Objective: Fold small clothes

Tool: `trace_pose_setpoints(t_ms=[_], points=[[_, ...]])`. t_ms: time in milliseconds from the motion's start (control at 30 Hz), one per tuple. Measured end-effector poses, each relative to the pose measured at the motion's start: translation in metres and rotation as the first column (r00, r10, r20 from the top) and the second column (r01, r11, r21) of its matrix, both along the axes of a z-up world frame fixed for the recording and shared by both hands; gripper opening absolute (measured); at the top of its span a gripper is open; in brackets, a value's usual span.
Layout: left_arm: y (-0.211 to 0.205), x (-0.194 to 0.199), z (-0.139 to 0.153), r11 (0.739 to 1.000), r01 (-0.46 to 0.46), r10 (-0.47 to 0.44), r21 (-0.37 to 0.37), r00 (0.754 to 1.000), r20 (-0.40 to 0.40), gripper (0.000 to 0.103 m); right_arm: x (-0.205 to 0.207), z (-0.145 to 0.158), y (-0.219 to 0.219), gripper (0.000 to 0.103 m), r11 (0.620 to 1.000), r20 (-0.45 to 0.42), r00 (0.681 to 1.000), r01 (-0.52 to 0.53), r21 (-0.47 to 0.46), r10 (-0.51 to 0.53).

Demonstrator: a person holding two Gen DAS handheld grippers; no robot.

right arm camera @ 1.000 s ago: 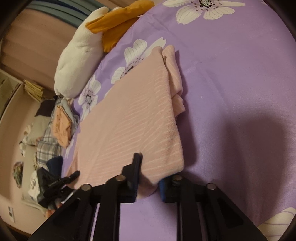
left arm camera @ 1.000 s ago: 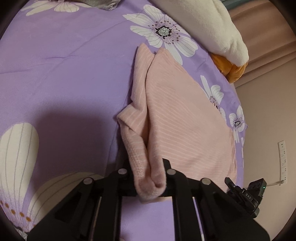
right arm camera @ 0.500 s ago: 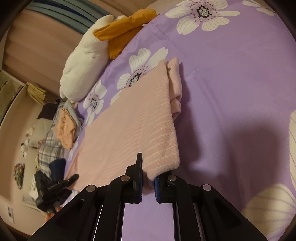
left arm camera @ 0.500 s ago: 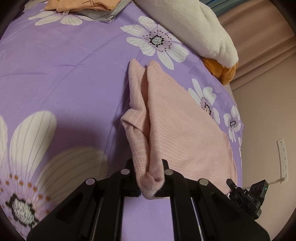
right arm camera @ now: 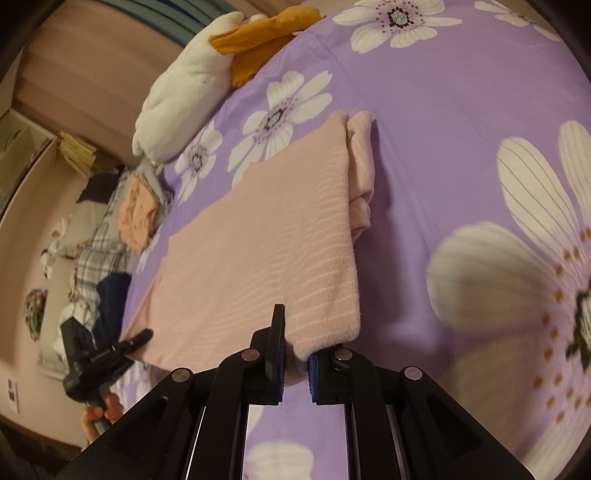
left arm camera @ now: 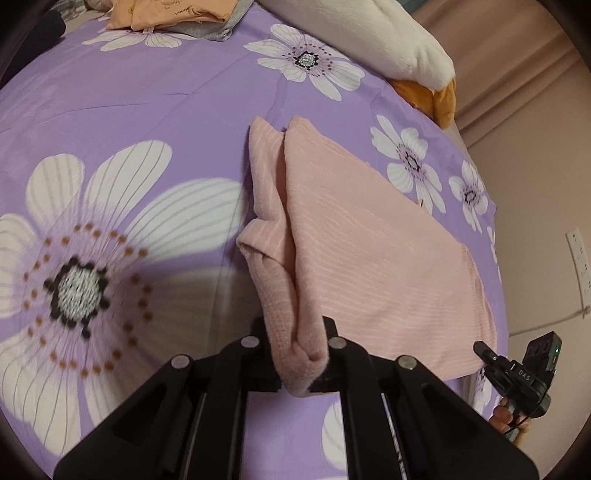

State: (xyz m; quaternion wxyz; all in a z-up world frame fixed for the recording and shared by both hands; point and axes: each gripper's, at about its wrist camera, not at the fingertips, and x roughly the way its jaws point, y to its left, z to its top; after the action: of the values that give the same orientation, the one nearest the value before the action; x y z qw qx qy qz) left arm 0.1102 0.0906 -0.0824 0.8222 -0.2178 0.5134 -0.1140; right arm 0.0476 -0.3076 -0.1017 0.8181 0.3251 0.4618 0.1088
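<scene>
As both hands work at the near edge of the bed, the left gripper [left arm camera: 295,363] pinches a bunched corner of the pink garment [left arm camera: 369,251] and the right gripper [right arm camera: 295,360] clamps the other near corner. The cloth stretches away from the jaws across the purple floral bedspread [left arm camera: 147,110], its long axis running toward the white plush toy [right arm camera: 184,92] and stacked clothes [left arm camera: 173,14] beyond.

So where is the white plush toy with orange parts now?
The white plush toy with orange parts lies at the far edge of the purple flowered bedsheet, beyond the pink striped garment: upper right in the left wrist view, upper left in the right.
</scene>
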Motion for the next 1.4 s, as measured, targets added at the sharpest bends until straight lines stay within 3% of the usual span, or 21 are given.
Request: trace_pose_setpoints(t_ms=[233,367,467,633,833,1033,1200,1400], points=[[-0.004,-0.02,-0.004,0.999,0.017,-0.017,0.029,1.0,-0.005,0.007,-0.019,-0.001,0.0,0.011,1.0,-0.008,1.0,-0.001,-0.004,0.001],[-0.005,-0.021,-0.007,0.999,0.02,-0.019,0.048,1.0,-0.012,0.01,-0.017,-0.009,-0.003,0.011,0.997,-0.066,0.997,0.03,-0.077,-0.035],[-0.005,-0.022,-0.01,0.998,0.021,-0.02,0.054,1.0,-0.013,0.011,-0.019,-0.009,-0.009,0.019,0.993,-0.075,0.994,0.07,-0.09,-0.077],[-0.003,-0.022,-0.014,0.999,0.022,-0.021,0.043,1.0,-0.021,0.011,-0.025,0.018,-0.004,0.021,0.949,0.034,0.989,0.146,-0.28,-0.142],[-0.002,-0.019,-0.016,1.0,0.016,-0.015,0.024,1.0,-0.021,0.011,-0.002,0.038,0.032,0.021,0.953,0.091,0.995,0.0,-0.302,0.029],[0.002,-0.013,-0.022,0.999,0.023,-0.025,-0.036,0.999,-0.047,0.011,0.024,0.03,0.077,0.021,0.952,0.079,0.983,-0.139,-0.272,0.166],[0.009,-0.008,-0.026,0.996,0.013,-0.018,-0.083,0.998,-0.065,0.027,0.036,0.023,0.113,0.021,0.944,0.065,0.969,-0.214,-0.253,0.237],[0.022,-0.004,-0.03,0.992,-0.011,0.002,-0.128,0.997,-0.074,0.032,0.042,0.026,0.133,0.021,0.926,0.063,0.957,-0.255,-0.278,0.282]])
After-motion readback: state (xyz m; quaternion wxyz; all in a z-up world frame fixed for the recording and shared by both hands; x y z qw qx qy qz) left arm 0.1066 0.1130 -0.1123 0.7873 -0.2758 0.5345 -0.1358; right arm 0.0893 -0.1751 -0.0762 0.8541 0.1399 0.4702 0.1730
